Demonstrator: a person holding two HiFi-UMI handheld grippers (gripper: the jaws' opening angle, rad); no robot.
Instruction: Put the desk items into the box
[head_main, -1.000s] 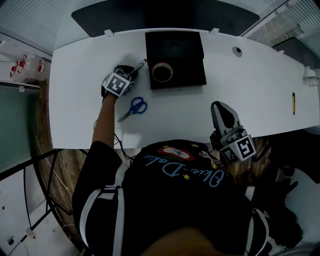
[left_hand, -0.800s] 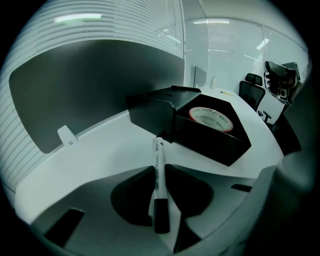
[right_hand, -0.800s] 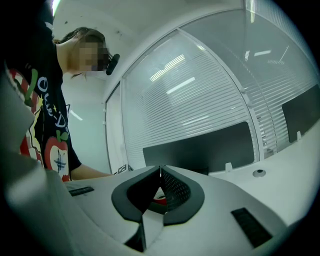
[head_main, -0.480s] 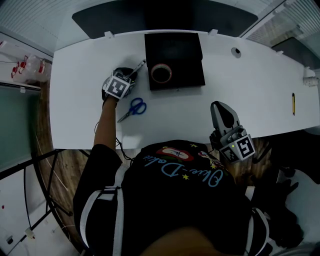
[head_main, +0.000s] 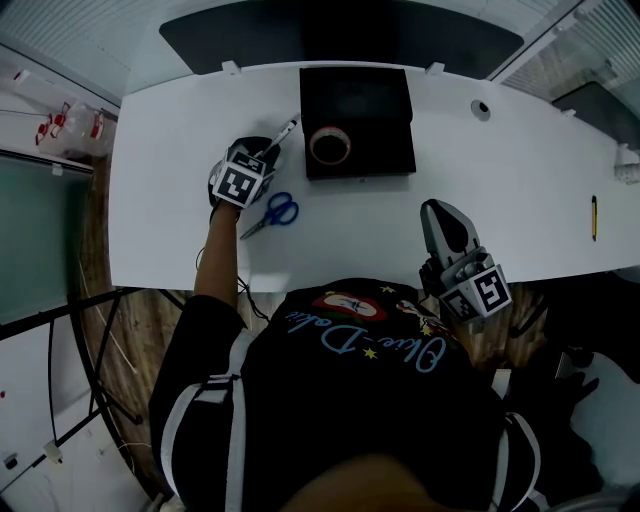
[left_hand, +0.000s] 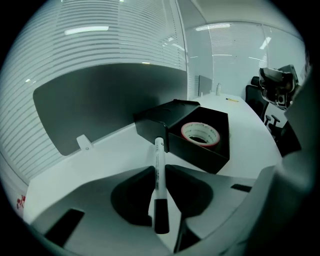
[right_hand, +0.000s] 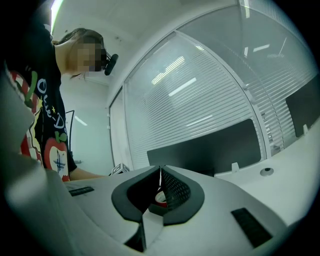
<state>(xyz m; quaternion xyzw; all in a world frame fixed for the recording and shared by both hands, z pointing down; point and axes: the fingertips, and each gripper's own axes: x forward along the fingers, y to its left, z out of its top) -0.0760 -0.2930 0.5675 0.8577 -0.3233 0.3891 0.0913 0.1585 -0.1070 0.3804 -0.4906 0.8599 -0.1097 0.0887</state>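
Your left gripper (head_main: 263, 152) is clamped on the white, black-capped marker (left_hand: 158, 162). The open black box (left_hand: 199, 155) sits just ahead of its jaws, so carry it over and release. Your right gripper (right_hand: 160, 183) has its jaws together, empty.

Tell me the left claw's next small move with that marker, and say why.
Probably carry the left claw sideways until the marker hangs over the open top of the box. The claw is clamped on the marker, whose tip lies just outside the box wall, and the tape roll already sits inside, so the marker looks like the next item in.
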